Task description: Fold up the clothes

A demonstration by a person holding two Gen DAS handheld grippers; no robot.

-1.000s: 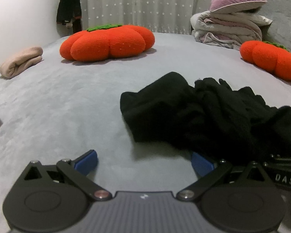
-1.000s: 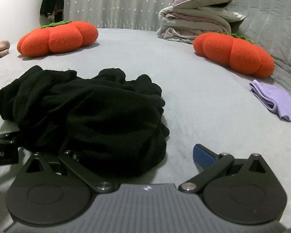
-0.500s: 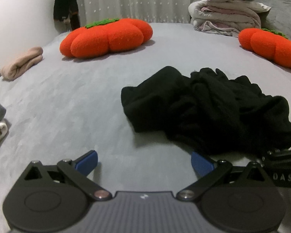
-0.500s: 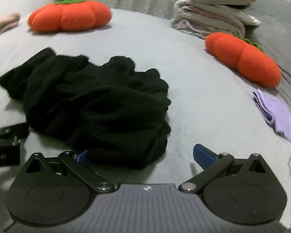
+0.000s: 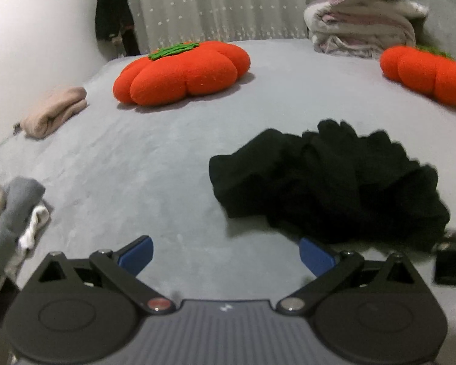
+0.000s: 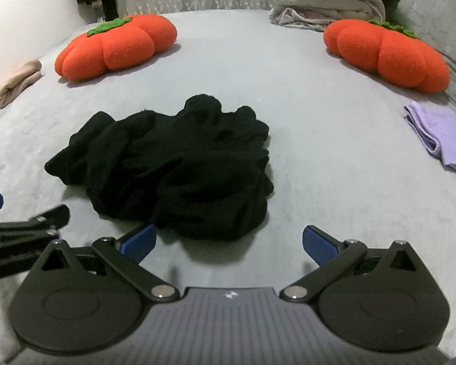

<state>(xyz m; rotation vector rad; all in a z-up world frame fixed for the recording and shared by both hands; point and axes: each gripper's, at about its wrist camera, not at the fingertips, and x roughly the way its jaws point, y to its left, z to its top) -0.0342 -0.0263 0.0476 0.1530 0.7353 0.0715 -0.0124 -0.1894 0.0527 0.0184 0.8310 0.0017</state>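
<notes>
Black garment seen bunched mid-bed, near edge just ahead of right gripper. Left gripper held over bare sheet beside it. Both fingers spread wide, nothing gripped. Open bedding all around.

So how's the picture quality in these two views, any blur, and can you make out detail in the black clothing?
Left wrist view: slightly soft, motion blur along the black garment edges, folds lost in darkness. Right wrist view: sharper, some folds readable in the garment, though the left gripper's linkage at the frame edge is smeared. Both bend the bed with fisheye distortion.
</notes>
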